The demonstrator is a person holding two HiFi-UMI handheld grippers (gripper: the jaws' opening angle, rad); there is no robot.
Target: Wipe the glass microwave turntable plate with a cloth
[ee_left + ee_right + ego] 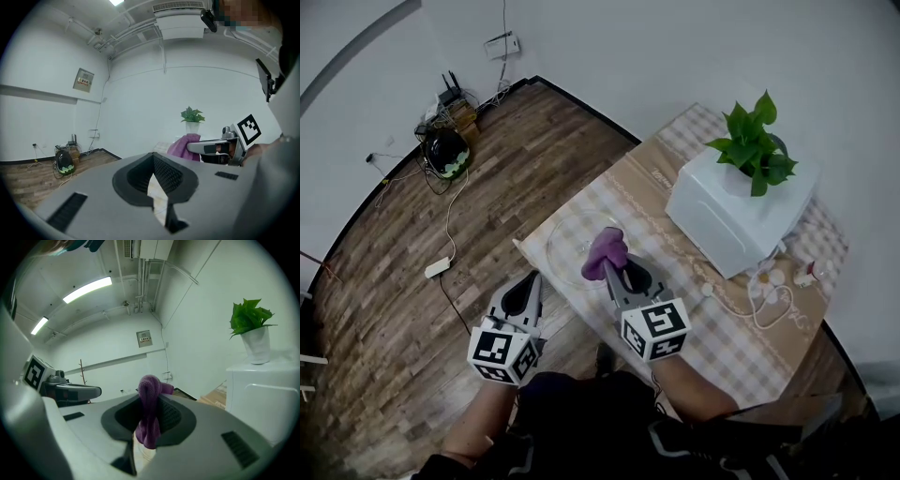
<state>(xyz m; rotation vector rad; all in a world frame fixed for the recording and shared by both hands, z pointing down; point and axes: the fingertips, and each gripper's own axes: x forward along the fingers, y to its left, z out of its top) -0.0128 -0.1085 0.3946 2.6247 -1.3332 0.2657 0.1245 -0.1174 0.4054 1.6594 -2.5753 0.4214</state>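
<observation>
My left gripper (531, 279) hangs just off the table's (741, 349) near corner, fingers together on nothing. The plate (565, 236) lies flat on that corner. My right gripper (615, 269) is over its right edge, clamped on the purple cloth (605, 251). Can't tell if the cloth's touching the glass. The microwave (722, 214) with a plant (755, 141) on top sits further right.
</observation>
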